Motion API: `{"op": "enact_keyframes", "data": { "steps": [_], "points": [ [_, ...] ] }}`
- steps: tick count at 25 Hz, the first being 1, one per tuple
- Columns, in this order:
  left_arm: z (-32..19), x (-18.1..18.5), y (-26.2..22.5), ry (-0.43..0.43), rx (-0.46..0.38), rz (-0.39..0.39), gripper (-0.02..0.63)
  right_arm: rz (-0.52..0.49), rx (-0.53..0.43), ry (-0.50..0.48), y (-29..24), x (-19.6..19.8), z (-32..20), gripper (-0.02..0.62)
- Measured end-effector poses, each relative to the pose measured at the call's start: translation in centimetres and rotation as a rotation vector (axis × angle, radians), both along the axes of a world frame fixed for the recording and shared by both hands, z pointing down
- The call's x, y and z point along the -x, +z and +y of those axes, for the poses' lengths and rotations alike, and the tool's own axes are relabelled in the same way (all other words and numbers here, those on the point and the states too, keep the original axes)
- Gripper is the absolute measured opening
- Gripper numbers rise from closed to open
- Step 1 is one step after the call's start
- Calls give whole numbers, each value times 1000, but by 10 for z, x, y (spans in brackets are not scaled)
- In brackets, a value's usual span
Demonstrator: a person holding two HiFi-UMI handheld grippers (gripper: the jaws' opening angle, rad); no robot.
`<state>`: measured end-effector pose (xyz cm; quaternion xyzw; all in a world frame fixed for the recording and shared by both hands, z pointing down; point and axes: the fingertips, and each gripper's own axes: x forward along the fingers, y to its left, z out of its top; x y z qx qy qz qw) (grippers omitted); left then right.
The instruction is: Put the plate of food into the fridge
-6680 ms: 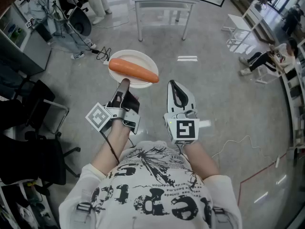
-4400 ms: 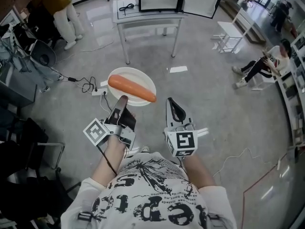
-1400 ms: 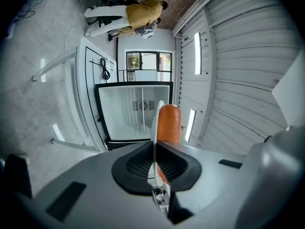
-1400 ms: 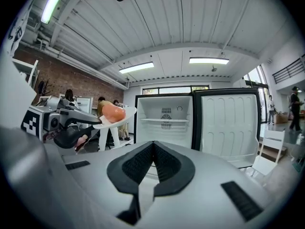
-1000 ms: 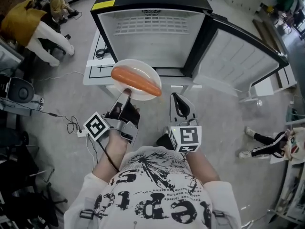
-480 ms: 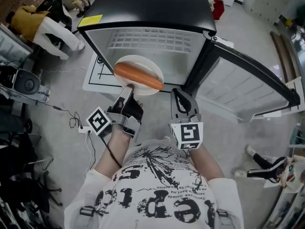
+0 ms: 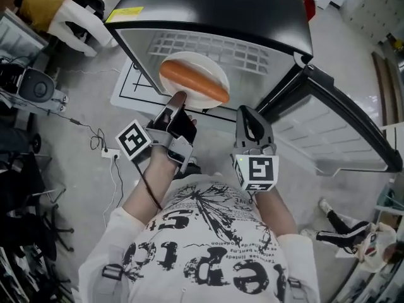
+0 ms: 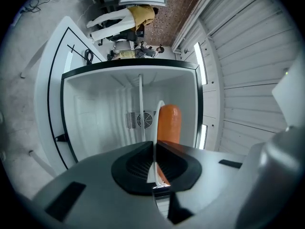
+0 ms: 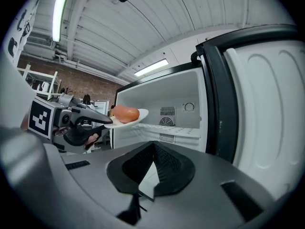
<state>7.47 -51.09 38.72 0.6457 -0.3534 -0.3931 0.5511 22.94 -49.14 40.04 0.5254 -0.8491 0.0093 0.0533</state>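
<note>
White plate (image 7: 203,67) pinched by left claw (image 7: 178,97) at fridge (image 7: 221,8) mouth; right claw (image 7: 250,110) pressed together

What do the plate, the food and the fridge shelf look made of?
Plate: thin, glossy white, likely plastic or melamine.
Food: smooth, uniform orange with a sheen, possibly a plastic prop.
Fridge shelf: white coated wire, judging by its open grid.

Nothing legible is showing. A yellow label (image 7: 124,14) on the fridge (image 7: 221,5) top's left corner is appearing too small to read; black lettering on the shirt (image 7: 208,257) is running upside down, undecipherable.
</note>
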Motion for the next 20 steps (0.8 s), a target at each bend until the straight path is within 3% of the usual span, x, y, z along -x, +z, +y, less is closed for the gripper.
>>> {"op": "enact_keyframes", "data": {
  "steps": [13,20],
  "points": [
    [-67,15,3,127,28,31,22,21,3,114,-3,27,-48,2],
    [-96,20,5,130,58,65,22,38,36,146,7,27,-65,2]
  ]
}}
